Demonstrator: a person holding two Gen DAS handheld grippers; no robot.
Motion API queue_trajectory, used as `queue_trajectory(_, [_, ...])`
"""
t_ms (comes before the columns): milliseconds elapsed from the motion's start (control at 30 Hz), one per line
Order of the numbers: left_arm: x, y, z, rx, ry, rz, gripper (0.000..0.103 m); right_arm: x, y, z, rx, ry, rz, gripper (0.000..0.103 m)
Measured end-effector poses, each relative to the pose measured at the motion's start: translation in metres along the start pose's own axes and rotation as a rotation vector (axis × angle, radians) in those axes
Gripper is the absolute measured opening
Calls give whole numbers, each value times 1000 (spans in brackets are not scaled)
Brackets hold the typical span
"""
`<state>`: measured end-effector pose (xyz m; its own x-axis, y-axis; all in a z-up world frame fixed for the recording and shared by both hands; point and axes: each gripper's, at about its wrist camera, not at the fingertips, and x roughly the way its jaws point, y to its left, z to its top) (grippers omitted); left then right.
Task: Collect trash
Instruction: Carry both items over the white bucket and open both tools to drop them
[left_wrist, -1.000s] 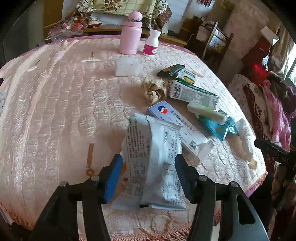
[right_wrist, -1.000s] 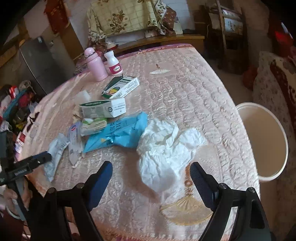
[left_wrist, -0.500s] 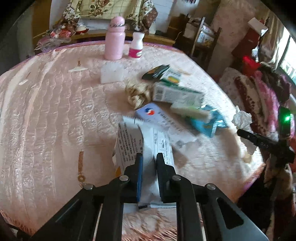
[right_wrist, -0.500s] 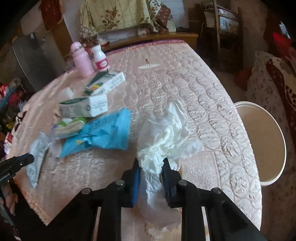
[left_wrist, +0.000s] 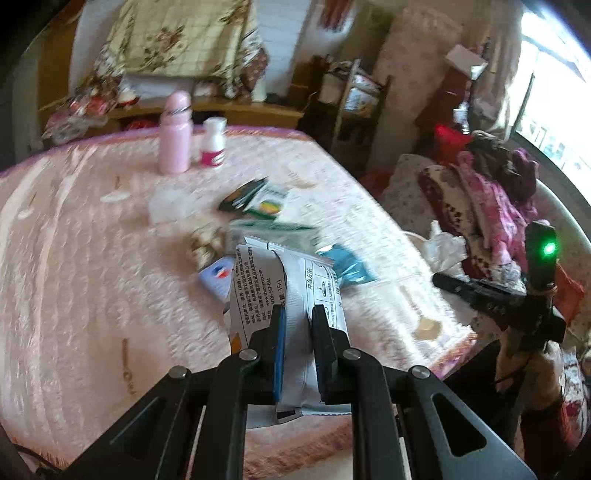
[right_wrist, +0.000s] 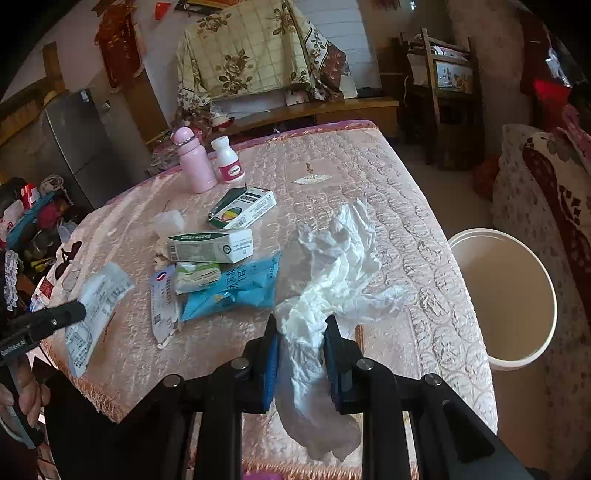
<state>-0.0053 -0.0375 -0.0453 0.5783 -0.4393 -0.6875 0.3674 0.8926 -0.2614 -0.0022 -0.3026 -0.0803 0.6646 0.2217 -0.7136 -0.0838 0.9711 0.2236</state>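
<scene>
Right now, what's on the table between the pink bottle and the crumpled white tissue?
In the right wrist view, a small box with a rainbow mark lies between the pink bottle and the crumpled white tissue, which the right gripper is pinching.

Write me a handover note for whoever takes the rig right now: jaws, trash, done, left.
Left gripper: jaws shut on the grey sachet wrapper.
Right gripper: jaws shut on the crumpled white tissue.
White bin stands on the floor at the table's right edge; nothing visible inside.
Left on the table: blue wrapper, medicine boxes, small scraps.
</scene>
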Motion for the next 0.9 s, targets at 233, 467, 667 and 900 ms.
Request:
queue_trajectory(233, [13, -51, 15, 101, -17, -122, 15, -28, 0, -5, 32, -38, -63, 24])
queue_trajectory(467, [29, -80, 26, 166, 1, -206, 15, -58, -8, -10, 86, -75, -146, 24])
queue_trajectory(667, [30, -86, 30, 202, -11, -203, 15, -74, -10, -14, 124, -96, -186, 24])
queue_trajectory(900, [16, -86, 29, 210, -53, -197, 15, -90, -4, -18, 114, -100, -229, 24])
